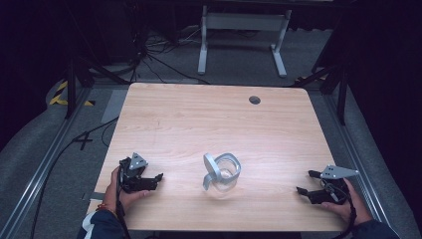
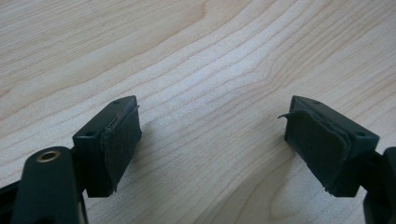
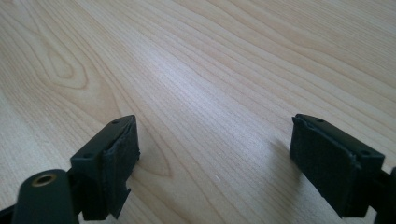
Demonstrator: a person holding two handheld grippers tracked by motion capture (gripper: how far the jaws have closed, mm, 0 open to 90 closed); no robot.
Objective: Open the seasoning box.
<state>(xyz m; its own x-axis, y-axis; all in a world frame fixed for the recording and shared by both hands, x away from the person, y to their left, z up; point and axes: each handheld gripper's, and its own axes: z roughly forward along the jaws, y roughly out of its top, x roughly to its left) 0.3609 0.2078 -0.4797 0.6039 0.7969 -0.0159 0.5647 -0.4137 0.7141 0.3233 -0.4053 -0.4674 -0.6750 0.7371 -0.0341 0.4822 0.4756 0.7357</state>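
- High view: clear glass pitcher (image 1: 222, 175) with a grey lid and handle stands on the counter (image 1: 209, 119), near edge, roughly centred between both hands. Handle faces left.
- Left hand-held gripper (image 1: 156, 179) rests on the counter near-left, well apart from the pitcher, tips aimed right toward it. Right hand-held gripper (image 1: 304, 182) rests near-right, also well apart, tips aimed left.
- Judgement: symmetric parked pose, pitcher centred so either side can reach it. Handle on the left probably suits a left-side grab.
- Far right of the counter has a small dark cable hole (image 1: 255, 100). Beyond the counter there's a white desk frame (image 1: 244, 37) on the floor.
- Left gripper view: left hand-held gripper (image 2: 210, 135) jaws spread wide, nothing between them, bare wood grain below. Pads (image 2: 122, 144) look worn, and the edge of the far-side pad is peeling.
- Right gripper view: right hand-held gripper (image 3: 212, 149) jaws likewise wide apart, empty, low over the wood. Pad (image 3: 116, 161) is frayed at its lower edge.
- Cross-view: the high view gives layout and pitcher position. The gripper views confirm jaw gap and pad wear, which are too small to read from above.
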